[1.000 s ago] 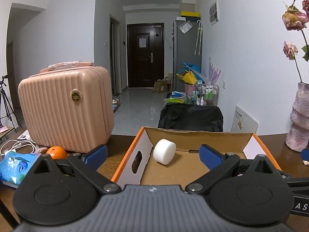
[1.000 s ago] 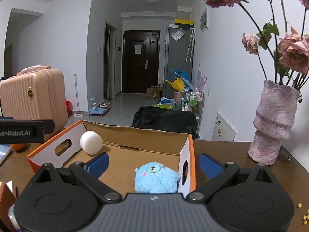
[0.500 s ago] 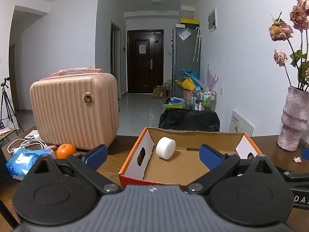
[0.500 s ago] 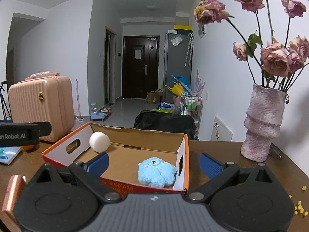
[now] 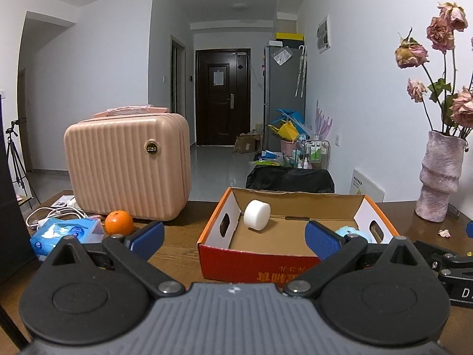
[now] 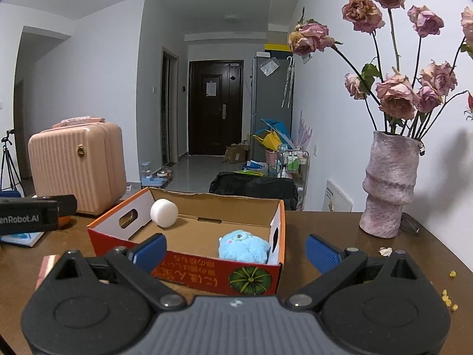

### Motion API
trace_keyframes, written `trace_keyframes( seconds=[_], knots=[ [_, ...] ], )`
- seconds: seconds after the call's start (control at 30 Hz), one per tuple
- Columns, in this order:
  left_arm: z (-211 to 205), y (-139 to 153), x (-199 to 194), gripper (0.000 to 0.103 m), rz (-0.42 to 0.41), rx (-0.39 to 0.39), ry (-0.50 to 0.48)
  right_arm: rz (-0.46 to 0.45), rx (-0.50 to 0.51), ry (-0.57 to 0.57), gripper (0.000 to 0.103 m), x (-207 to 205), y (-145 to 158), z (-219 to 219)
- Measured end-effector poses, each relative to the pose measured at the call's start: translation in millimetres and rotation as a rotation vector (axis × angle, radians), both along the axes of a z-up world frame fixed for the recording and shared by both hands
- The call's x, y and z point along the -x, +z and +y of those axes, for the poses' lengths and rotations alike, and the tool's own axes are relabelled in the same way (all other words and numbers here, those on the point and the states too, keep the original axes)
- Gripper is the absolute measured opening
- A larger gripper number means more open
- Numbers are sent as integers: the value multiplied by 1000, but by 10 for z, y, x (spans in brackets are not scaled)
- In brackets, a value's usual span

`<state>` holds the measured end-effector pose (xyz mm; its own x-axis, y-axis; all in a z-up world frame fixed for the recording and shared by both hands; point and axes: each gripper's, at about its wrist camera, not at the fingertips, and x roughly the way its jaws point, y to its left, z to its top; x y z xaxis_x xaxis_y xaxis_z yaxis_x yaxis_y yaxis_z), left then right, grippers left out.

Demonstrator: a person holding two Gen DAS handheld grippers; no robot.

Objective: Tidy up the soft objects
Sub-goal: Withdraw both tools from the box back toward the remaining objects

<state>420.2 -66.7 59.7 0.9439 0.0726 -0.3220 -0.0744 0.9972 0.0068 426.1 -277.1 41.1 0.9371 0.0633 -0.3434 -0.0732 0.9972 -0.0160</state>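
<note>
Both grippers empty, backed off from the box: a pause between placements, by my reading.

The left gripper [image 5: 235, 238] and right gripper [image 6: 235, 250] each hold their blue pads wide apart with nothing between them. The open red-and-orange cardboard box [image 6: 189, 275] already holds the white foam cylinder [image 6: 164, 213] at its 10 o'clock corner and the fluffy light-blue plush toy [image 6: 244, 247] at 4 o'clock, against the right wall. The next move likely calls for finding another soft item; the blue tissue pack [image 5: 68, 232] at 9 o'clock of the box looks a candidate, beside the orange fruit [image 5: 119, 222]. In the left view the plush is mostly hidden behind the right pad. A pinkish thing [image 6: 47, 266] at the right view's lower left is cut off, unidentifiable.
</note>
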Motion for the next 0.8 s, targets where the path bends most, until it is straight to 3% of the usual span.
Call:
trace_keyframes(
  seconds=[0.8],
  knots=[
    [94, 7, 1090, 103, -8, -25, -24, -28, -1, -7, 101, 1094, 20, 38]
  ],
)
